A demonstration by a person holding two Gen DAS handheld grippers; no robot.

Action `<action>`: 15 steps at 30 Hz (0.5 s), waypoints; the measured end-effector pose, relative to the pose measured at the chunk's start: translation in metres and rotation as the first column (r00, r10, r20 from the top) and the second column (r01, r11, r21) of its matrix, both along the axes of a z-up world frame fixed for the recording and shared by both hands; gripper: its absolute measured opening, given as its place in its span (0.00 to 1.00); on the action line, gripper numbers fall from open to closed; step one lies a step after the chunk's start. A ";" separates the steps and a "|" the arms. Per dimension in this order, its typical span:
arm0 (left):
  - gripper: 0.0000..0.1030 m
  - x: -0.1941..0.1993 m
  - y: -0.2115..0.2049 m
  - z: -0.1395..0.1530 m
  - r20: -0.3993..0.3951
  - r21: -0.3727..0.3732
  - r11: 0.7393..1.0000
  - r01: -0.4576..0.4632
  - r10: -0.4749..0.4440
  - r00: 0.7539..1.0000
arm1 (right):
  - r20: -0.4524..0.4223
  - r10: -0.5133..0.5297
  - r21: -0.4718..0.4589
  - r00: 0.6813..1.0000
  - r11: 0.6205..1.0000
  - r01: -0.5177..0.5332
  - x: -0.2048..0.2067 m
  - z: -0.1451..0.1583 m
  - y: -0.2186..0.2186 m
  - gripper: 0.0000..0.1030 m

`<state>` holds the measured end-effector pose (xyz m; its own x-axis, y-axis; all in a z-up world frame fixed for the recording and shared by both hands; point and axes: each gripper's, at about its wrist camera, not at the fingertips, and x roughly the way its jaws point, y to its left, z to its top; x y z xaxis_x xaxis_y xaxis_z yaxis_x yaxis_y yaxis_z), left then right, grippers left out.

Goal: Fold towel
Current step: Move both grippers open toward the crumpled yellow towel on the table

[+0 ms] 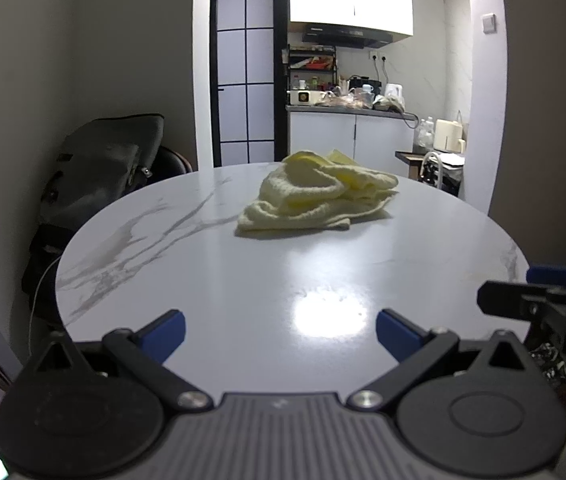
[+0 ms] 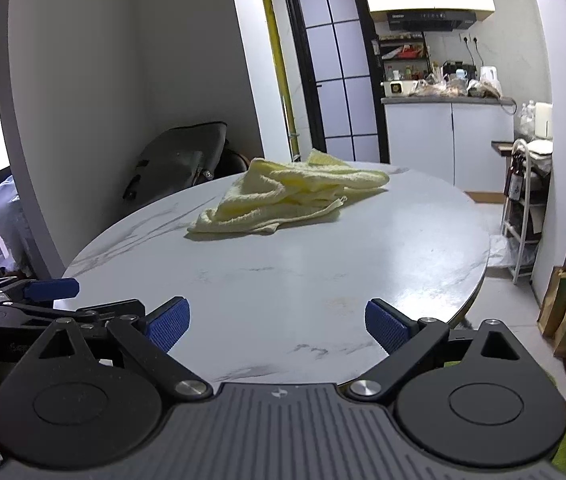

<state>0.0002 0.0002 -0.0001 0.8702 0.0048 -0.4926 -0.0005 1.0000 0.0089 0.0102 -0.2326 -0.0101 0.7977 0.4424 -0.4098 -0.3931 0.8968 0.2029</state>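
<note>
Blue pads [image 1: 165, 334] of the left gripper [image 1: 281, 336] are seen nearest in the left wrist view, spread wide apart with nothing between them, above the near edge of the round marble table [image 1: 211, 280]. A crumpled yellow towel [image 1: 315, 196] is found on the far half of the table, well apart from the gripper. The right gripper [image 1: 539, 292] is partly seen at the right edge.

From the right wrist view, the right gripper [image 2: 277, 326] is likewise shown wide apart and empty over the table [image 2: 363, 260]. The towel [image 2: 287, 198] is seen unfolded in a heap toward the far side. The left gripper [image 2: 49, 296] is visible at the left, beside the table rim.
</note>
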 end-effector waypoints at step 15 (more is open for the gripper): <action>1.00 0.009 0.006 -0.001 0.037 0.021 1.000 0.001 -0.002 0.999 | -0.024 0.057 0.038 0.998 0.998 -0.056 0.017 -0.002 -0.003 0.95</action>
